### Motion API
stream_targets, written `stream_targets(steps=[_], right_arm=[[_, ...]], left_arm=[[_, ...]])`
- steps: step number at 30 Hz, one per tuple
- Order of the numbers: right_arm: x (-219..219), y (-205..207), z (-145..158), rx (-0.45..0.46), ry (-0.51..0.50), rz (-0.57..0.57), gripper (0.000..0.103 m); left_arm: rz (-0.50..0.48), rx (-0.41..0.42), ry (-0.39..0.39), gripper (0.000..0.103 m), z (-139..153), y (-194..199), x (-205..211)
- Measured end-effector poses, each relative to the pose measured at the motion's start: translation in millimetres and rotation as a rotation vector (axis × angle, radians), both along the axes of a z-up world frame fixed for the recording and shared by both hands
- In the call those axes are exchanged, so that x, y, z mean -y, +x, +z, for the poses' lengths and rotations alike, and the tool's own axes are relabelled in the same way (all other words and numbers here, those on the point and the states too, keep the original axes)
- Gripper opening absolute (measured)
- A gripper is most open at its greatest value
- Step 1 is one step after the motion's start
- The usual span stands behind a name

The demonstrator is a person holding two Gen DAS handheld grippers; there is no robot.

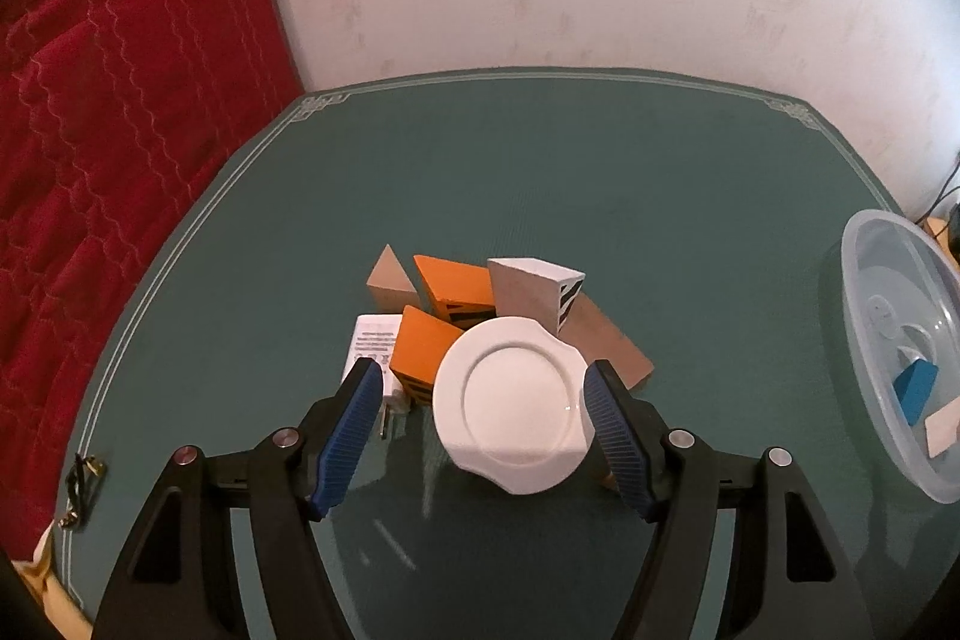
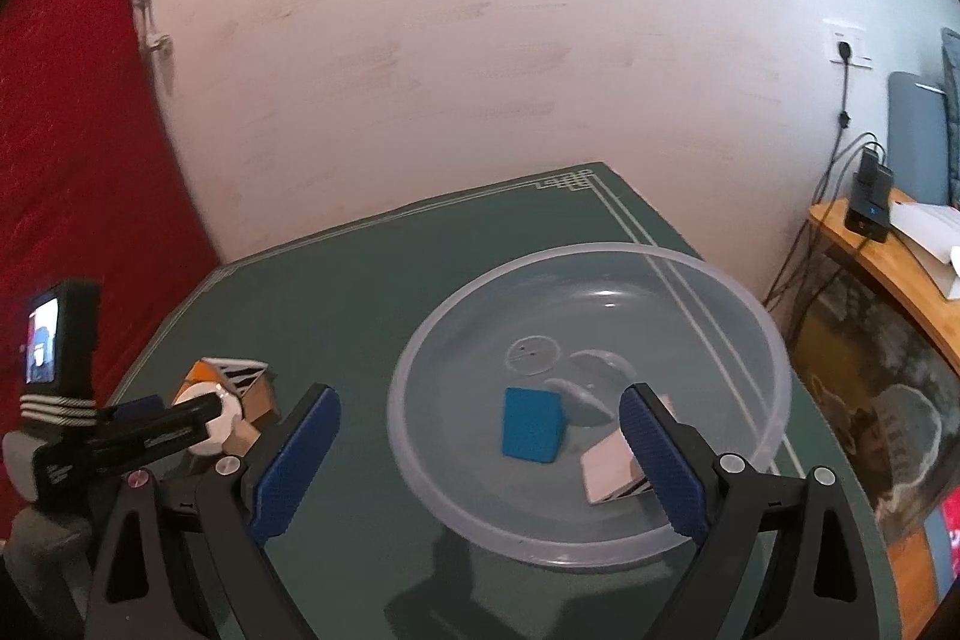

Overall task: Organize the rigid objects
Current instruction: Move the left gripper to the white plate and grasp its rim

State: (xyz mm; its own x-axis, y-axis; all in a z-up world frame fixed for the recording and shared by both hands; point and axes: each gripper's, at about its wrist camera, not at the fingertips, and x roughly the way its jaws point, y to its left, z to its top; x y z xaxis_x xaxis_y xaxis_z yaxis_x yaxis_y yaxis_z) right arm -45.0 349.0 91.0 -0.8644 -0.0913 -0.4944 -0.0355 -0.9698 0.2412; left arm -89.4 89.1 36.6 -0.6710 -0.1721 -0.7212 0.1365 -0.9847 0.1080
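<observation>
We have two pieces, a blue block (image 2: 533, 431) and a white block (image 2: 609, 472), inside the clear bowl (image 2: 414, 436). Left tool (image 1: 483, 400) open around the white plate (image 1: 510, 403); right tool (image 2: 480, 454) open, empty. The pile of blocks (image 1: 456, 292) remains on the table (image 1: 600, 172).

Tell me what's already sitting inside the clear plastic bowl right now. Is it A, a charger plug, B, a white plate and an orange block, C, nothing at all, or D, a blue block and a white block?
D: the right wrist view shows a blue block and a white block lying inside the clear plastic bowl, while the white plate sits in the pile on the table.
</observation>
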Motion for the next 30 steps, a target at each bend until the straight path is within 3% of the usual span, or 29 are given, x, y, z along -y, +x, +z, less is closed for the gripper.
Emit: stream_targets(steps=[5,9,14,23,28,30], right_arm=[[7.4,0.4,-1.2,0.005,0.013,0.033,0.097],[10.7,1.5,-1.9,0.006,0.022,0.048,0.097],[13.0,2.0,-3.2,0.012,0.025,0.063,0.097],[17.8,1.9,-3.5,0.016,0.038,0.082,0.097],[21.6,2.6,-4.2,0.018,0.047,0.091,0.097],[23.3,2.4,-4.1,0.021,0.053,0.094,0.097]], left_arm=[[0.007,0.004,-0.007,0.073,-2.0,-7.5,-0.9],[0.01,-0.002,-0.037,0.082,-4.6,-11.1,-6.5],[0.022,0.027,-0.06,0.083,-15.7,-16.6,-2.8],[0.039,0.035,-0.015,0.083,-14.8,-8.2,16.3],[0.026,0.043,0.052,0.066,-13.4,2.8,28.1],[0.021,0.043,0.075,0.064,-12.4,7.9,32.2]])
